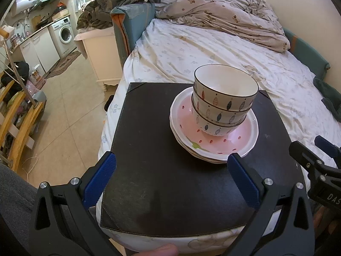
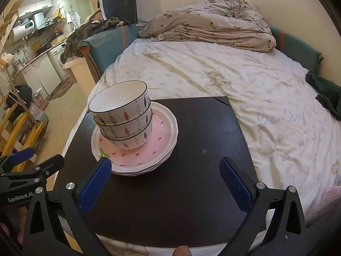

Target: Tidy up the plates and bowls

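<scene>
Three white bowls with fish patterns [image 1: 223, 100] are nested in one stack on a stack of pink-centred white plates [image 1: 215, 145]. The stack stands on a black mat [image 1: 170, 181] on the bed. In the right wrist view the bowls [image 2: 123, 117] and plates [image 2: 149, 149] sit left of centre on the mat [image 2: 191, 170]. My left gripper [image 1: 170, 166] is open and empty, short of the plates. My right gripper [image 2: 164, 170] is open and empty, just in front of the plates; it also shows in the left wrist view [image 1: 315, 160].
The mat lies on a bed with a white floral sheet [image 1: 191, 49] and a crumpled quilt [image 1: 230, 12] at the back. Dark green cloth [image 2: 326, 93] lies at the right. A tiled floor [image 1: 70, 115], wooden rack [image 1: 17, 115] and kitchen units lie to the left.
</scene>
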`<state>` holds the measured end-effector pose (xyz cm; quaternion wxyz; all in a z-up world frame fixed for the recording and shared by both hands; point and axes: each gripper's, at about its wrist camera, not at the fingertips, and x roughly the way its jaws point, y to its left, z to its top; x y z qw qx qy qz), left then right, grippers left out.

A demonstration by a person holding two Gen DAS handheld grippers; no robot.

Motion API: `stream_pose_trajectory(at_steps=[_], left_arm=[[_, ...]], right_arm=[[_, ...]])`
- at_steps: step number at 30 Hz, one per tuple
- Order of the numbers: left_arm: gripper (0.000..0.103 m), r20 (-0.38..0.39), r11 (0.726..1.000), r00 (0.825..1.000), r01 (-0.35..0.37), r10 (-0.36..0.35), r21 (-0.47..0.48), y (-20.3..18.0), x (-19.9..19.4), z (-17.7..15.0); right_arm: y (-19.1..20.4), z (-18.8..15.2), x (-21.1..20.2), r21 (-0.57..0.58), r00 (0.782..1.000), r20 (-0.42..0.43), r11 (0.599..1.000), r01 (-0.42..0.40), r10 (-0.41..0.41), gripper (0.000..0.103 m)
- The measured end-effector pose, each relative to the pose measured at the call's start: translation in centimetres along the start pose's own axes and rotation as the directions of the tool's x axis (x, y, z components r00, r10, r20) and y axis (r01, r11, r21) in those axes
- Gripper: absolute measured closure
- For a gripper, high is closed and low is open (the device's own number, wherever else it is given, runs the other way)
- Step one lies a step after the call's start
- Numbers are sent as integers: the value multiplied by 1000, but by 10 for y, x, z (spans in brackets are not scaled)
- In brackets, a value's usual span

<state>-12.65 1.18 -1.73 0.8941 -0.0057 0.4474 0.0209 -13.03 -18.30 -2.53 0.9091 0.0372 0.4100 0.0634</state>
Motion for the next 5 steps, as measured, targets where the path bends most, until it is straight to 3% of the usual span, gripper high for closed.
stream_pose_trajectory(at_steps=[5], left_arm=[[0,3,1000,1000,6,-6,-7,0,-1,1]], right_arm=[[0,0,0,1,1000,-1,1000,0,0,0]])
